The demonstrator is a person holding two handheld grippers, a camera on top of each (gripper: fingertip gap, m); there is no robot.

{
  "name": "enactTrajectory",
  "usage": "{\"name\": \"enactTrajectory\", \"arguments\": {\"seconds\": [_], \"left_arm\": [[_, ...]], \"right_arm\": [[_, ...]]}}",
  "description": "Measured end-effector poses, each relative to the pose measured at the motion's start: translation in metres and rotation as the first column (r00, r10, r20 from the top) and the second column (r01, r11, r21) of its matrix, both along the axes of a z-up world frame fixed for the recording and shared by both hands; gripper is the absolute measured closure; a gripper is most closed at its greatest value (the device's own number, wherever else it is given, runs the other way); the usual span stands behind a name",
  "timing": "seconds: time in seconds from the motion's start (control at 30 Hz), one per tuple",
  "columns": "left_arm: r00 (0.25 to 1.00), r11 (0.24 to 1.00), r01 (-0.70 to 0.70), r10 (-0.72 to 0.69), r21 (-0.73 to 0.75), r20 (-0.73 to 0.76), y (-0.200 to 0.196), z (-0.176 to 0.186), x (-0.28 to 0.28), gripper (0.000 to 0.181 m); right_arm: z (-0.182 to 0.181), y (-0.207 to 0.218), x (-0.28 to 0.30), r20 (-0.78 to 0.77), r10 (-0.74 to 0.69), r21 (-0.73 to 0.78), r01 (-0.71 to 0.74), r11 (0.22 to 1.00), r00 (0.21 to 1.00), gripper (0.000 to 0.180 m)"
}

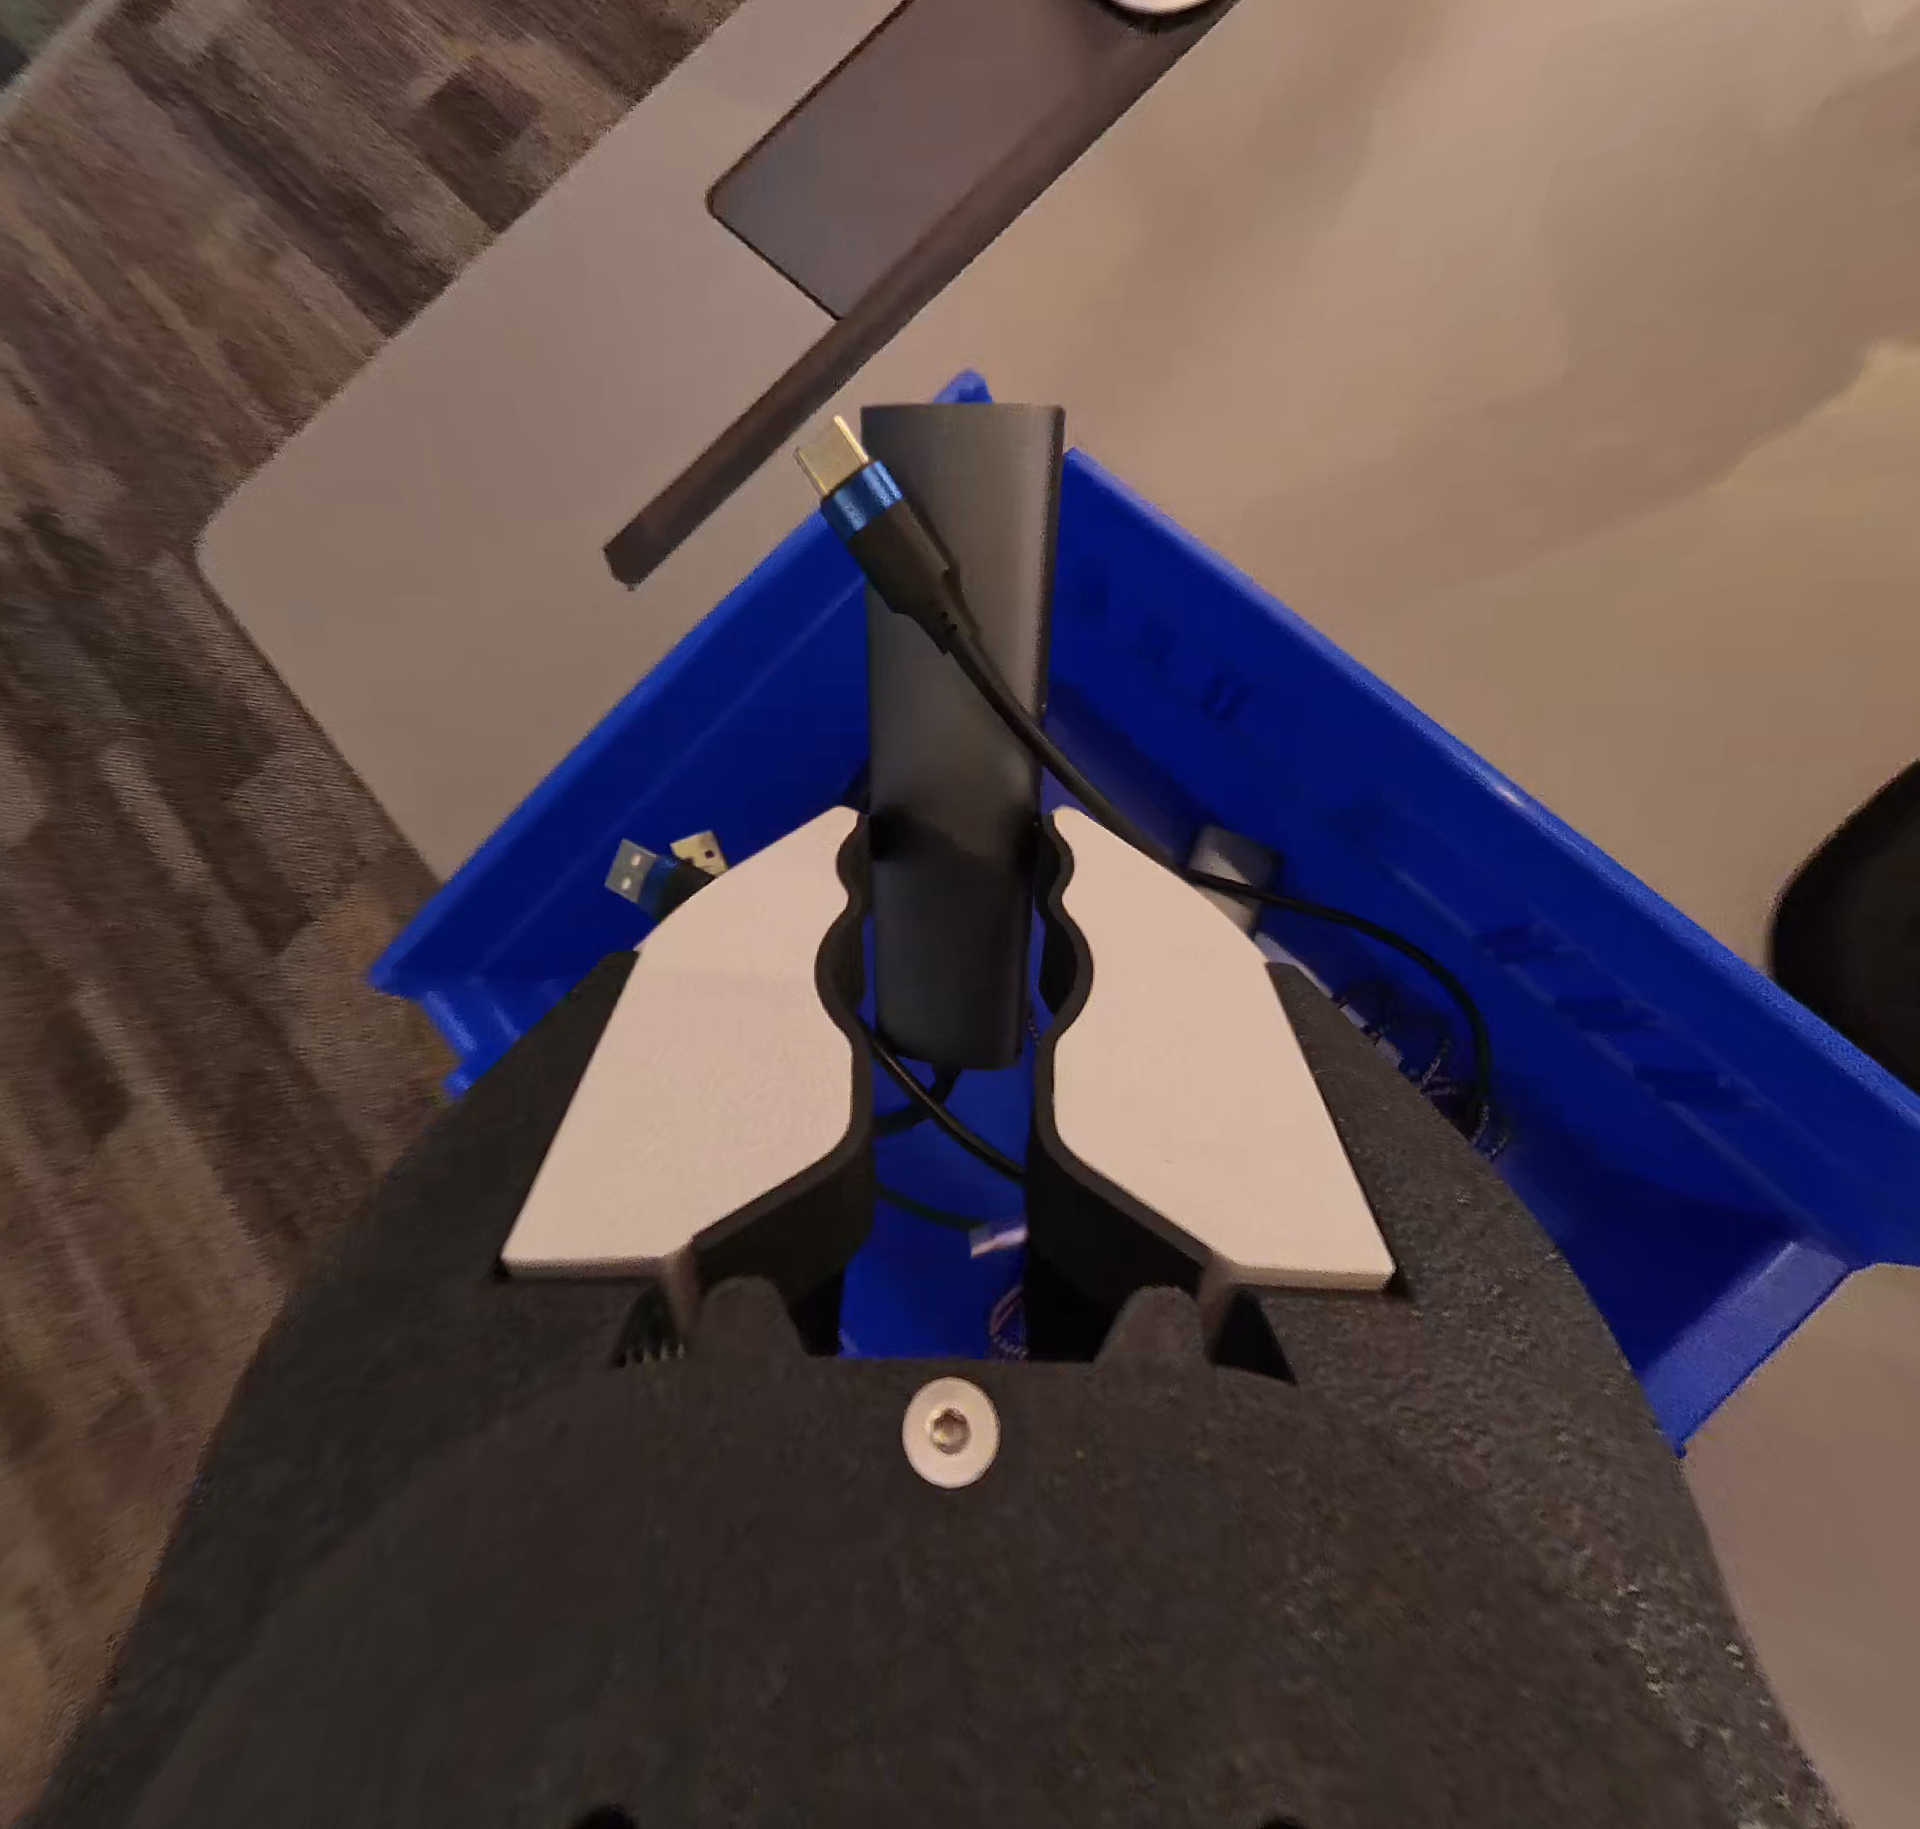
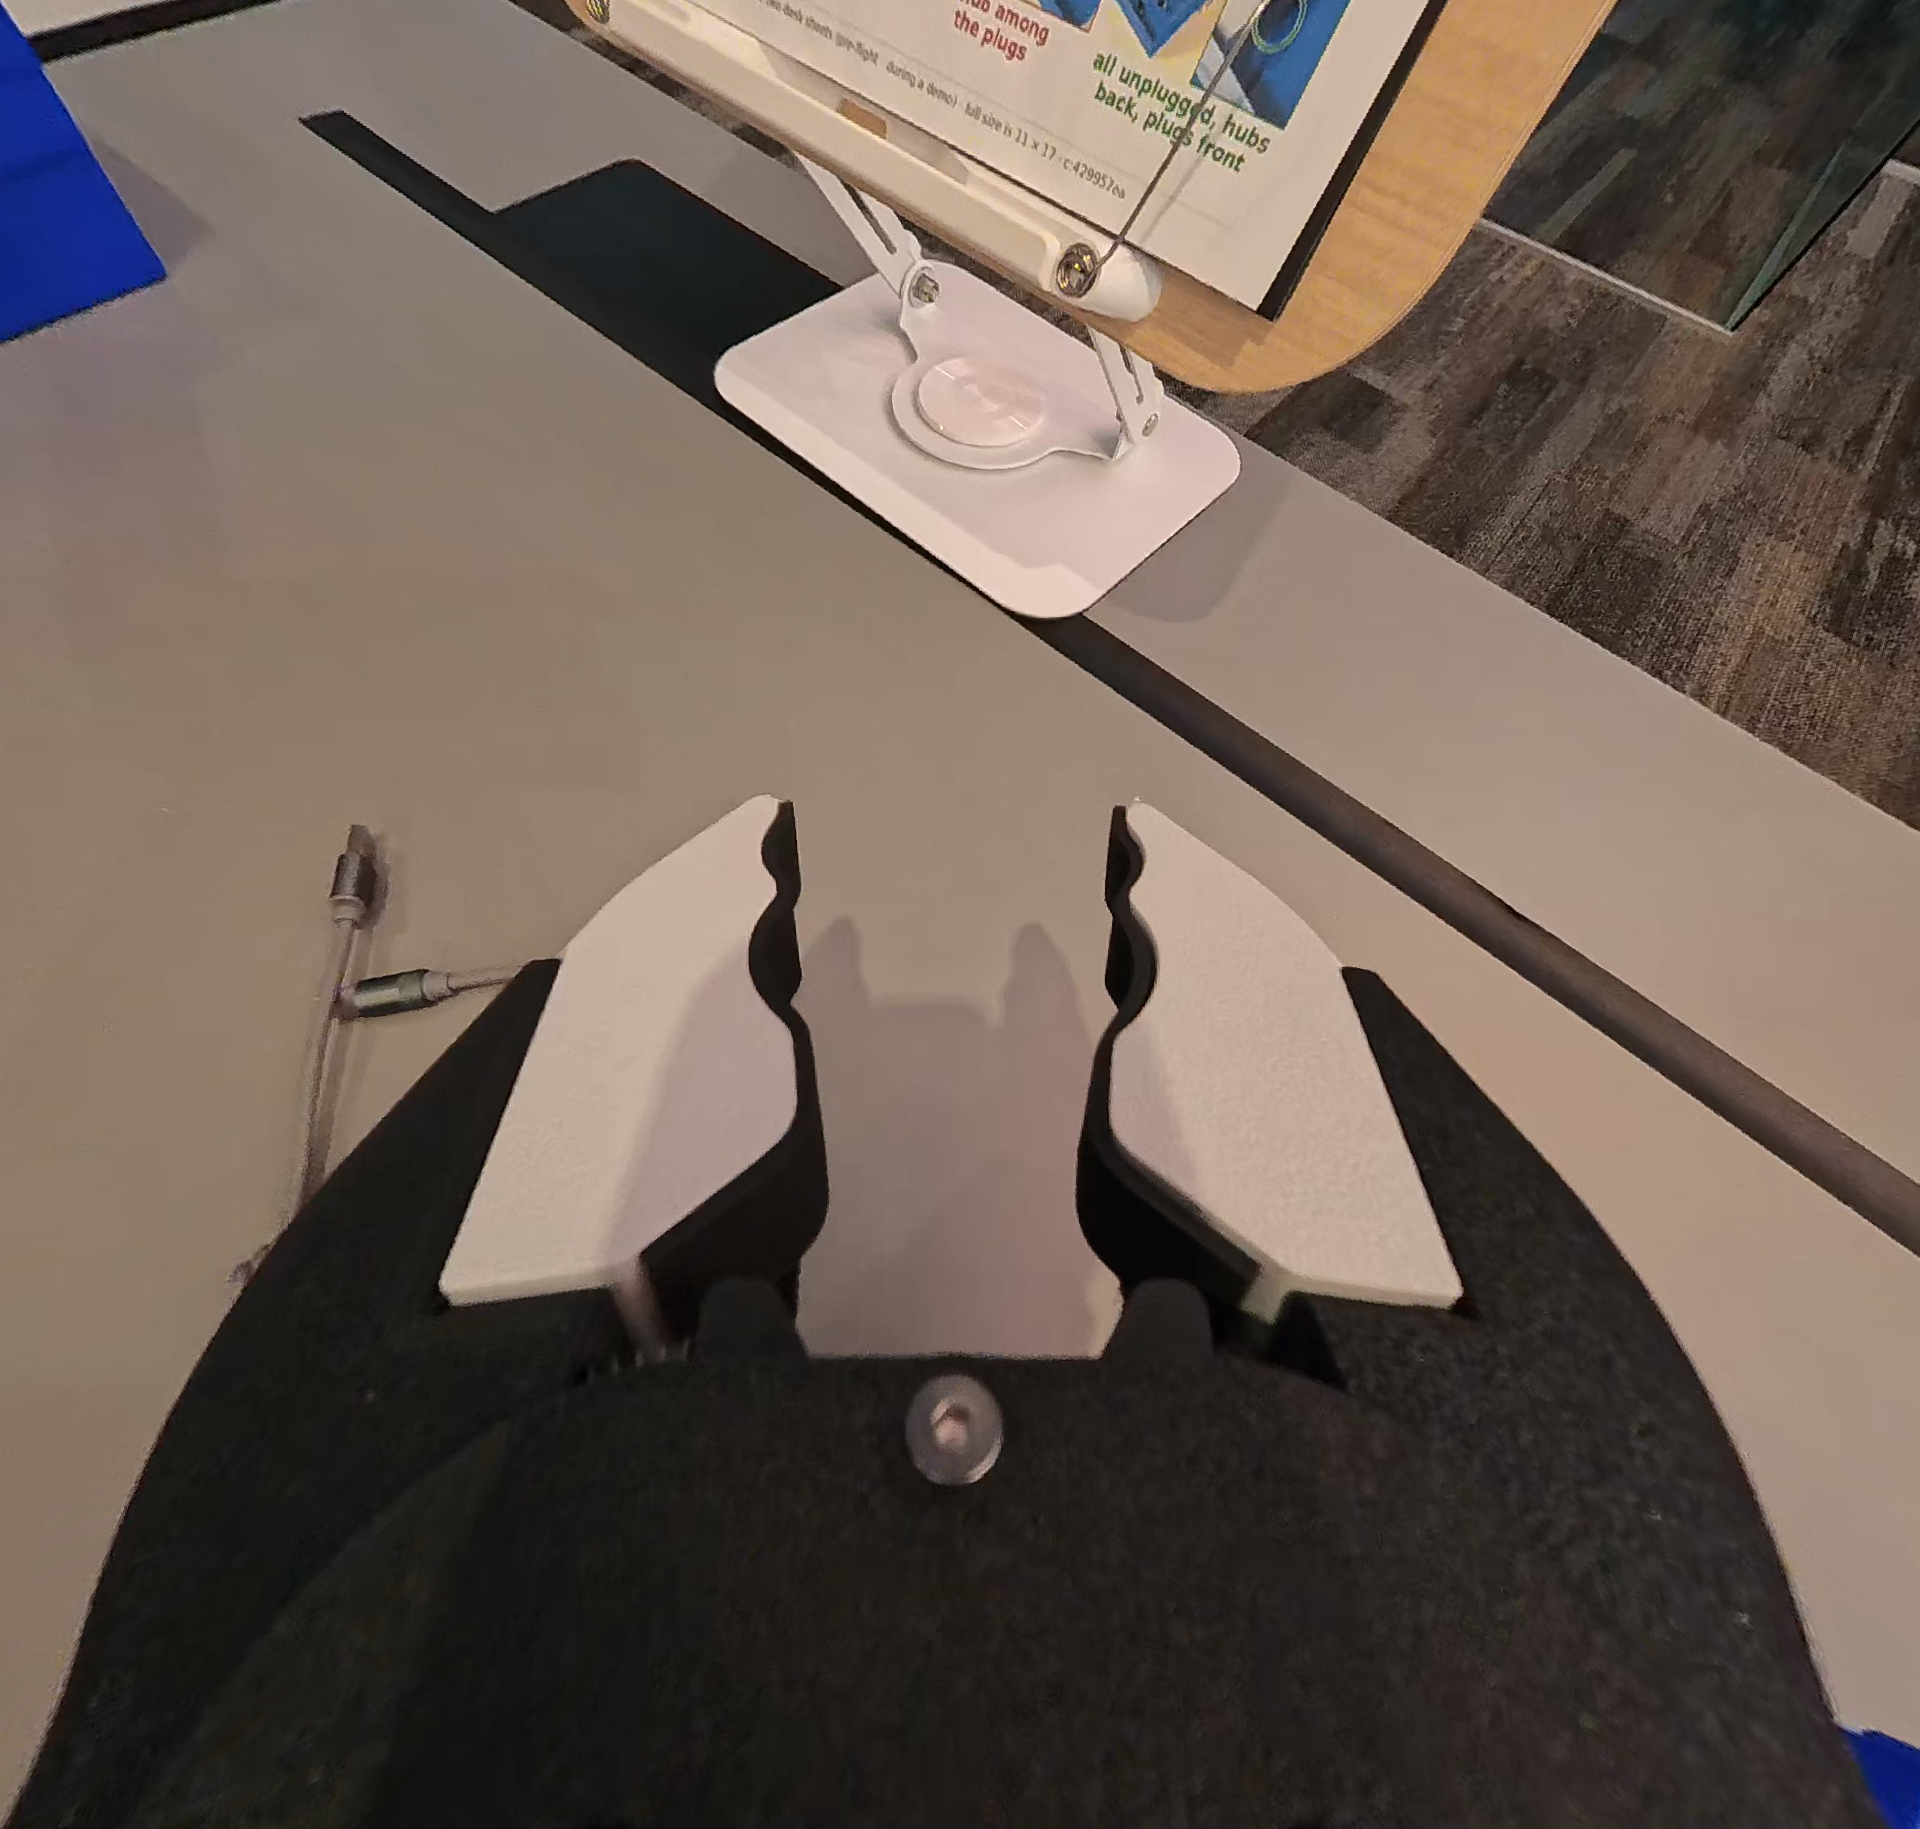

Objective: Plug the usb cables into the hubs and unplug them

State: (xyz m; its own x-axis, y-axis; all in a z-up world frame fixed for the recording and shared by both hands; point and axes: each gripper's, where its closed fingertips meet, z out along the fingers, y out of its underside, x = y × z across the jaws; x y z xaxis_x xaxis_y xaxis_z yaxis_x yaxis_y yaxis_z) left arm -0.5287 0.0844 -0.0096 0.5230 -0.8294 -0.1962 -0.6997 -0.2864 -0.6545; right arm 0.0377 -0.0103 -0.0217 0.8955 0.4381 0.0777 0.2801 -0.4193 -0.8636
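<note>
A: What is your left gripper (image 1: 951, 844) doing?

B: It is clenched on the hub (image 1: 956, 740), a dark, flat bar. Your jaws grip it near its lower end, and the rest sticks out past the fingertips, above the bin (image 1: 1351, 740). The hub's own thin black lead (image 1: 1351, 932) loops out from under it, curls down into the bin, then runs back up across the hub's face. It ends in a blue-collared plug (image 1: 857, 491) lying against the hub's far end, not seated in anything.

A: And what is in the bin?

B: At the bin's left wall you can see two loose plugs (image 1: 665, 865), one blue-collared. Near the right wall lies a grey plug (image 1: 1231, 860). More cable sits on the floor of the bin, below your fingers; the blur hides the details.

A: Your right gripper (image 2: 951, 906)?

B: Its jaws are released, spread wide with nothing between them, hovering over the bare table (image 2: 416, 584). Just left of the gripper lies a grey cable (image 2: 332, 1031) with two metal plugs, flat on the table. Beyond the gripper stands a white stand (image 2: 987, 470) carrying a wooden board with a printed sheet (image 2: 1091, 34). A corner of the bin shows at the far left edge.
</note>
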Motion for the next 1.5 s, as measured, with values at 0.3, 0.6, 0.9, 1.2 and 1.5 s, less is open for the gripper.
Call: {"name": "enactTrajectory", "arguments": {"seconds": [0.3, 0.6, 0.9, 1.2, 1.5], "left_arm": [[0.797, 0.952, 0.061, 0.135, 0.3, -0.589, -0.006, 0.028, -0.03, 0.151], [0.796, 0.949, -0.178, 0.294, 0.259, -0.53, -0.02, -0.01, -0.03, 0.151], [0.914, 0.898, -0.396, 0.405, -0.194, 0.011, -0.041, -0.017, -0.001, 0.151], [0.864, 0.849, -0.371, 0.464, -0.375, 0.197, -0.05, 0.012, 0.005, 0.151], [0.89, 0.867, -0.435, 0.455, -0.243, 0.031, -0.049, 0.009, -0.008, 0.151]], "right_arm": [[0.011, -0.003, 0.002, -0.035, 0.009, 0.03, -0.007, 1.0, 0.999, 0.123], [0.017, -0.007, 0.001, -0.053, 0.026, 0.048, -0.023, 0.999, 0.998, 0.123], [0.026, -0.01, -0.007, -0.097, 0.071, 0.073, -0.064, 0.995, 0.993, 0.123], [0.033, -0.013, -0.006, -0.116, 0.082, 0.097, -0.071, 0.993, 0.99, 0.123], [0.035, -0.014, 0.0, -0.141, 0.073, 0.101, -0.059, 0.993, 0.987, 0.123]]}}
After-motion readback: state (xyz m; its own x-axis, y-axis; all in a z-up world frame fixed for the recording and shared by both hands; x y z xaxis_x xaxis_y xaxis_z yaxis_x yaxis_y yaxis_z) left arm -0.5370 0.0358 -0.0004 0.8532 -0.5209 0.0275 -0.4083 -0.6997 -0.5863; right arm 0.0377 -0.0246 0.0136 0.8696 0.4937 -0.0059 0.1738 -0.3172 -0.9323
